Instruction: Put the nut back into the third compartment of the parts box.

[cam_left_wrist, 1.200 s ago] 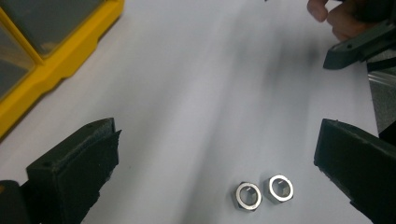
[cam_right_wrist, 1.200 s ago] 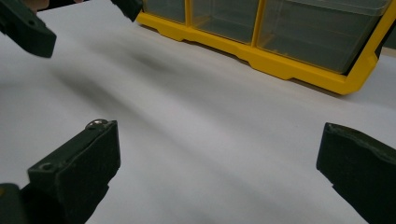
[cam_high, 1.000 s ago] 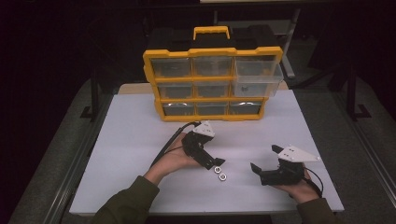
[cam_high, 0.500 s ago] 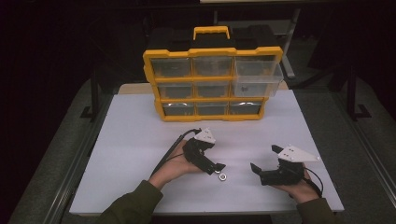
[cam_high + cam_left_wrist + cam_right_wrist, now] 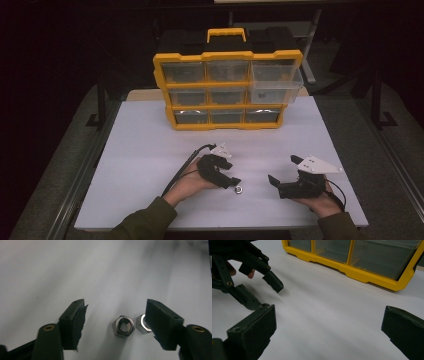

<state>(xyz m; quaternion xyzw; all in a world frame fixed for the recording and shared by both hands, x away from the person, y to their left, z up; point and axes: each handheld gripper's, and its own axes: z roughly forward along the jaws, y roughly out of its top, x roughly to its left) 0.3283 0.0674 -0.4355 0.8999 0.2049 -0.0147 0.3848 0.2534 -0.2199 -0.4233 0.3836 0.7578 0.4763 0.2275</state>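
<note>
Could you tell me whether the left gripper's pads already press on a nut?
No, both pads stand apart from the middle nut, bare table between.

No text, label, brand, number or sign could be read anywhere, not even on the yellow drawer organizer (image 5: 227, 90).

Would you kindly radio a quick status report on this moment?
Left hand-held gripper closing around two steel hex nuts, pads apart. Right hand-held gripper open, idle. Nothing obstructing.

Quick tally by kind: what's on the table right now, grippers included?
Hex nuts: 2, one between the left gripper's open jaws, one against its right pad
Yellow drawer organizer: 1
Grippers: 2, left gripper, right gripper
Total: 5
</note>
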